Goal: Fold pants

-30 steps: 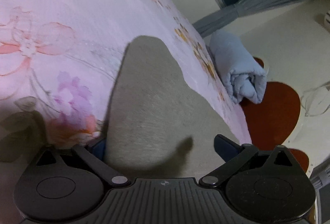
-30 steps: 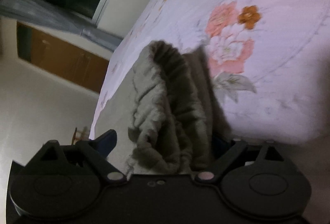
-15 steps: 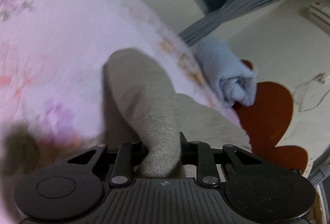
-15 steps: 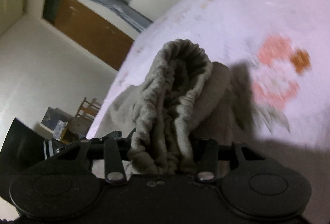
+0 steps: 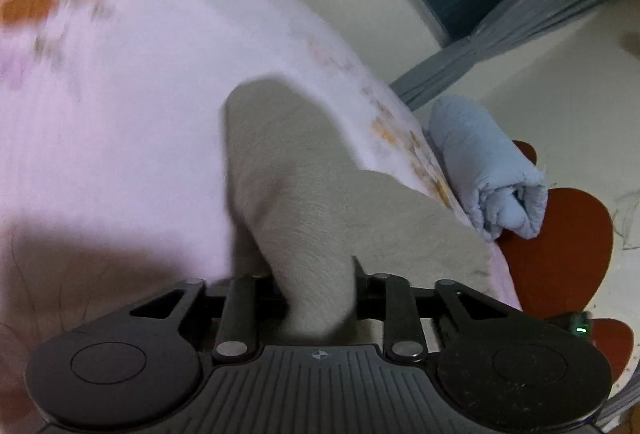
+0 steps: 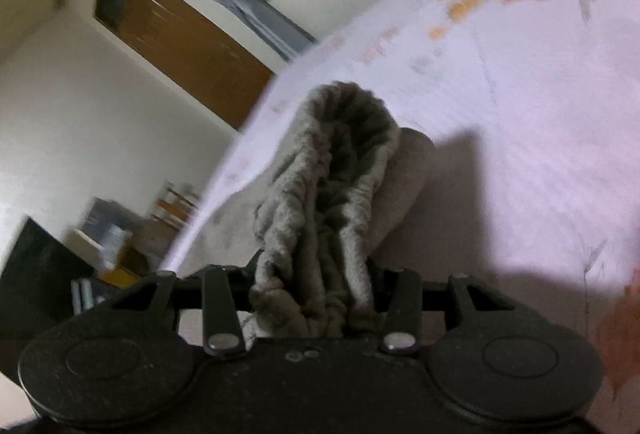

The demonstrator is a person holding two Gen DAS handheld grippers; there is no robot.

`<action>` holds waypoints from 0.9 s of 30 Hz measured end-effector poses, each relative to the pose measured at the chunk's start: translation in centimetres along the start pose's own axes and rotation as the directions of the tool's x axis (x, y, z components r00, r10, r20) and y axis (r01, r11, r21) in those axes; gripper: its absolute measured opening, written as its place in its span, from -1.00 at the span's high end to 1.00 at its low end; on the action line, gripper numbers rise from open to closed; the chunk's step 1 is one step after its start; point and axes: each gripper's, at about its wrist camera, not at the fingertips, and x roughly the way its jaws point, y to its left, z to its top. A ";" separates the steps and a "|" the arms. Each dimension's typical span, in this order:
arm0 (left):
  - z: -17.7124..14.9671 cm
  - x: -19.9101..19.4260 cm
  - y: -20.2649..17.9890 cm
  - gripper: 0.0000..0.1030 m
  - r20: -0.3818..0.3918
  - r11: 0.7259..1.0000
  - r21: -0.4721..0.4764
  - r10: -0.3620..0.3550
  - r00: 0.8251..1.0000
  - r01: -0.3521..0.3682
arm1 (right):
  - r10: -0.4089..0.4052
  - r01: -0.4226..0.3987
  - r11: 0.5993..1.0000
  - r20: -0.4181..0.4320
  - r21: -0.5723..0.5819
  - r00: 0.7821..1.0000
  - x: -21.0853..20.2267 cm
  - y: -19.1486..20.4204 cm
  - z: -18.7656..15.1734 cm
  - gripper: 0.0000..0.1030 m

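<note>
Two claws are in use, and we find both clamped on the same garment: soft grey-beige fleece pants point(image 5: 296, 190) lying on a bed with a pink floral bedsheet point(image 5: 120, 106). The left claw point(image 5: 316, 298) is closed on a smooth stretch of the fabric, which we take to be a leg or hem end, though we cannot confirm which. The right claw point(image 6: 316, 306) is closed on the gathered, ribbed elastic waistband point(image 6: 340, 162), bunched between its jaws.

Relative to the pants, the bedsheet extends beyond and to both sides; part of the garment rests on it, while the gripped portions rise toward each claw. A rolled light-blue cloth point(image 5: 488, 170) sits past the bed edge, apart from the pants, beside a red-brown rounded surface point(image 5: 560, 246).

We judge the task to be at an early stage: both ends are secured, but no flat, finished fold is visible. Remaining, in our assessment: bringing the held ends together, laying the layers down, and smoothing them.
</note>
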 end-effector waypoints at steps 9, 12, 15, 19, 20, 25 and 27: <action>-0.4 -0.8 -0.5 -0.18 -0.007 0.996 0.088 0.014 1.000 -0.014 | 0.016 -0.016 0.999 0.003 0.046 1.000 -2.9 -1.7 -1.9 -0.05; -1.0 -3.1 -3.8 -1.00 0.070 0.920 0.299 0.243 0.967 -0.253 | -0.074 0.074 0.997 0.005 0.014 0.997 -5.6 -1.1 -2.6 -0.49; -2.4 -5.1 -7.5 -1.00 0.245 0.744 0.481 0.394 0.886 -0.464 | -0.227 0.233 0.972 0.127 -0.034 0.966 -9.1 0.3 -3.0 -0.77; -3.4 -5.4 -9.9 -1.00 0.302 0.669 0.520 0.439 0.847 -0.532 | -0.281 0.343 0.921 0.291 -0.187 0.914 -11.0 5.5 -4.8 -0.74; -3.6 -5.9 -9.8 -1.00 0.308 0.664 0.521 0.440 0.844 -0.537 | -0.284 0.364 0.904 0.321 -0.223 0.904 -10.8 6.5 -5.1 -0.75; -4.2 -6.2 -10.3 -1.00 0.309 0.664 0.527 0.432 0.847 -0.531 | -0.238 0.412 0.839 0.442 -0.355 0.865 -7.0 12.0 -6.3 -0.89; -4.8 -5.4 -10.2 -1.00 0.298 0.665 0.529 0.437 0.849 -0.528 | -0.205 0.354 0.860 0.387 -0.368 0.899 -5.1 11.8 -5.4 -0.89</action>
